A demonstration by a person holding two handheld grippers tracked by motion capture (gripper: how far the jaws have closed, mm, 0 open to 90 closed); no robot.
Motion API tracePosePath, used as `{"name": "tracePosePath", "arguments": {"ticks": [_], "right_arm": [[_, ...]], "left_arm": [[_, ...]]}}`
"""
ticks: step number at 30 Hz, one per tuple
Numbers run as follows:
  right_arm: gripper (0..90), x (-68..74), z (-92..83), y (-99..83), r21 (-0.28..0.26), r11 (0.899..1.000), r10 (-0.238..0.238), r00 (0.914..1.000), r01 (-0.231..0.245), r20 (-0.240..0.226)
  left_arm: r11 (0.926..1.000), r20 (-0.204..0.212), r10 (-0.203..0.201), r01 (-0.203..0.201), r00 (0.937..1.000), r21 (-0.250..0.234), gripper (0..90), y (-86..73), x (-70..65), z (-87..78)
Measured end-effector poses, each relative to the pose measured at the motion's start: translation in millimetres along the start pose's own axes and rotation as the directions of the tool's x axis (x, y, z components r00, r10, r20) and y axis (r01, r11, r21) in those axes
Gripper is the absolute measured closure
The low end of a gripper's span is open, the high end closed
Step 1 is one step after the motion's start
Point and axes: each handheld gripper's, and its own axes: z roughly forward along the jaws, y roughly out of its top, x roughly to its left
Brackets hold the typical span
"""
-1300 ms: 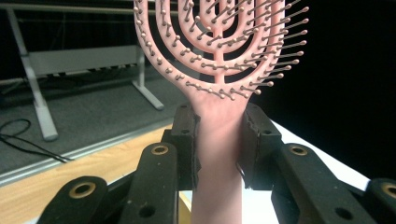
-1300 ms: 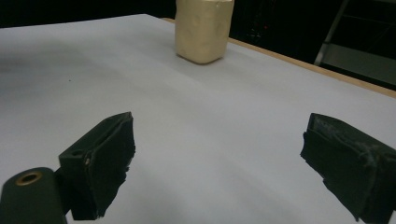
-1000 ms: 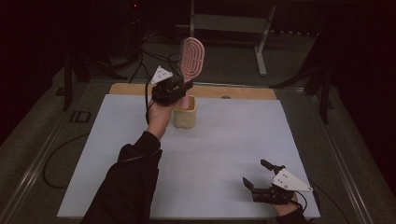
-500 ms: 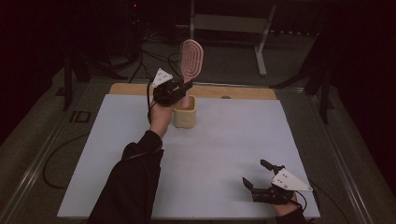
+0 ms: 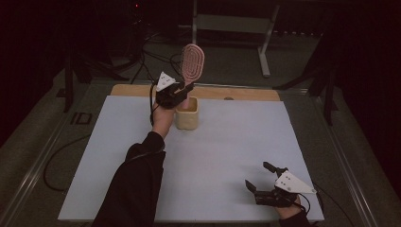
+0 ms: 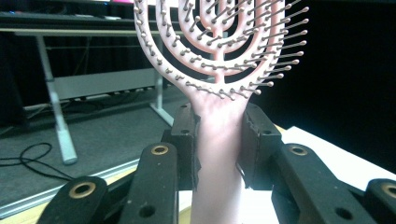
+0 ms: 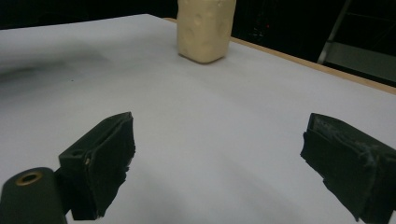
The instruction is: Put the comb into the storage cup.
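Hairbrush: a pink hairbrush (image 5: 192, 63) with an oval, open-looped head and rows of bristles stands nearly upright above the far edge of the tabletop, left of that edge's middle; its head rises past the far edge against the dark floor behind. In the left gripper view the hairbrush (image 6: 219, 56) shows its bristled face, and the handle runs down between the two black jaws.
Left gripper: the left gripper (image 5: 182, 91) pinches the hairbrush handle just below the head, both pads pressed flat against its sides; in its own view the left gripper (image 6: 218, 140) has the handle filling the gap between the jaws.
Cup: a cream-coloured cup (image 5: 187, 113) sits on the tabletop near the far edge, directly under the gripper, and the lower end of the handle reaches down to its mouth; whether it goes inside I cannot tell. From the right gripper view the cup (image 7: 204, 28) stands well away across bare white surface.
Right gripper: the right gripper (image 5: 259, 177) is held low at the near right corner of the tabletop, its jaws spread wide with nothing between them; its own view of the right gripper (image 7: 219, 163) confirms the gap.
Tabletop: the white tabletop (image 5: 236, 142) has a wooden strip (image 5: 246, 93) along its far edge.
Sleeve: a dark sleeve (image 5: 135, 184) reaches from the near edge toward the cup.
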Motion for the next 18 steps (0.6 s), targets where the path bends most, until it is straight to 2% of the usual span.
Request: {"name": "tracePosePath", "arguments": {"ticks": [5, 10, 12, 15, 17, 18], "right_arm": [[9.3, 0.2, -0.4, 0.0, 0.001, 1.000, 0.004, 1.0000, -0.004, 0.000], [9.3, 0.3, 0.6, -0.5, 0.006, 1.000, 0.001, 1.0000, -0.001, -0.003], [9.3, 0.5, 0.8, -0.7, 0.008, 1.000, 0.001, 1.0000, -0.001, -0.005], [9.3, 0.3, 1.4, -0.9, 0.011, 1.000, 0.000, 1.0000, 0.000, -0.005], [9.3, 0.5, 1.4, -0.9, 0.011, 1.000, -0.001, 1.0000, 0.001, -0.007], [9.3, 0.6, 1.5, -1.1, 0.013, 1.000, 0.000, 1.0000, 0.000, -0.007]], "left_arm": [[0.9984, 0.004, 0.035, -0.035, 0.9994, 0.044, 70.1, -7.0, -1.3, 5.1], [0.9960, 0.007, 0.041, -0.042, 0.9991, 0.079, 70.0, -12.2, 1.3, 7.7], [0.9954, 0.011, 0.032, -0.033, 0.9994, 0.090, 70.1, -14.0, 2.8, 8.4], [0.9894, 0.016, 0.037, -0.038, 0.9992, 0.140, 70.1, -15.6, 4.2, 11.0], [0.9835, 0.011, 0.055, -0.056, 0.9984, 0.172, 70.1, -16.7, 3.6, 12.8], [0.9813, 0.015, 0.046, -0.048, 0.9988, 0.186, 70.0, -17.3, 4.1, 13.8]]}}
